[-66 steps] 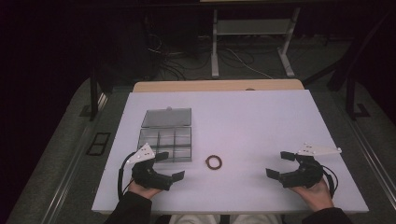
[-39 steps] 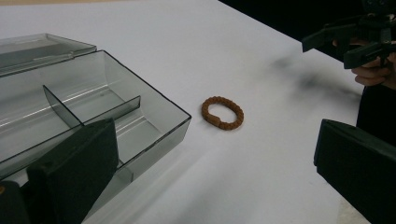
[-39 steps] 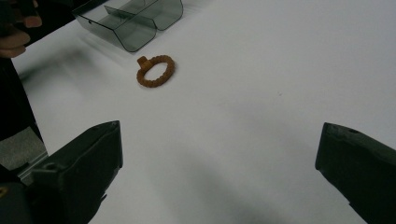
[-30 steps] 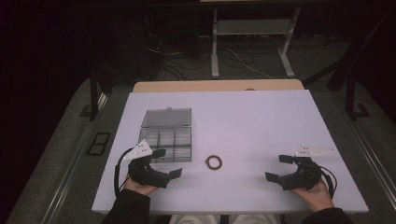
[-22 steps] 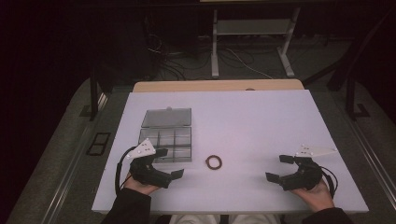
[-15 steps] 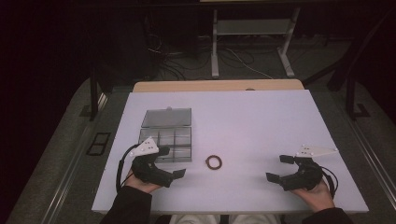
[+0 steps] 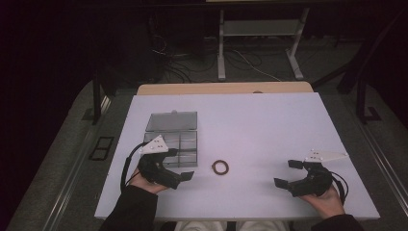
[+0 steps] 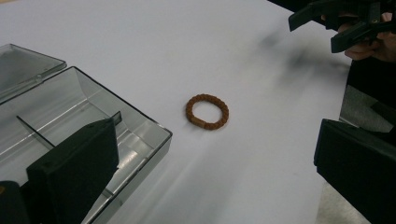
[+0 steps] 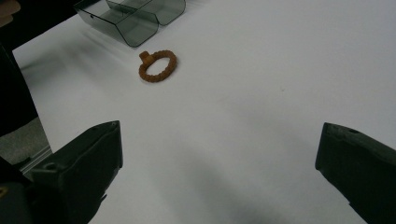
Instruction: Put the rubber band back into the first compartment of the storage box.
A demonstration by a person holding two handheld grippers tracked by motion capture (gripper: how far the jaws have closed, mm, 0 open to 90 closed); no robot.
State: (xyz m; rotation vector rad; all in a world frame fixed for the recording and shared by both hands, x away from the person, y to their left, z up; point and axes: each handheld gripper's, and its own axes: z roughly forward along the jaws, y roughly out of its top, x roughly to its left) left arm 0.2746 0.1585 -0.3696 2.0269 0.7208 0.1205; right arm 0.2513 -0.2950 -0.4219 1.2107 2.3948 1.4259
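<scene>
A brown beaded bracelet [image 7: 221, 167] lies flat on the white table, near the front middle; it also shows in the left gripper view [image 8: 208, 111] and the right gripper view [image 9: 158, 66]. To its left stands a smoky clear compartment box [image 7: 173, 139] with its lid laid open behind it. My left gripper [image 7: 182, 163] is open beside the box's front right corner [image 8: 140, 140], with the bracelet ahead of its jaws and apart from them. My right gripper [image 7: 286, 173] is open near the front right, well clear of the bracelet, with bare table between its jaws [image 9: 218, 127].
The white tabletop [image 7: 269, 125] stretches bare to the back and right. A wooden strip [image 7: 221, 88] runs along its far edge. Beyond are a dark floor, cables and a metal stand [image 7: 260, 29]. A person's hands hold both grippers at the front edge.
My left gripper has crept a little forward toward the box. My right gripper has barely shifted. Bracelet and box lie where they were.
</scene>
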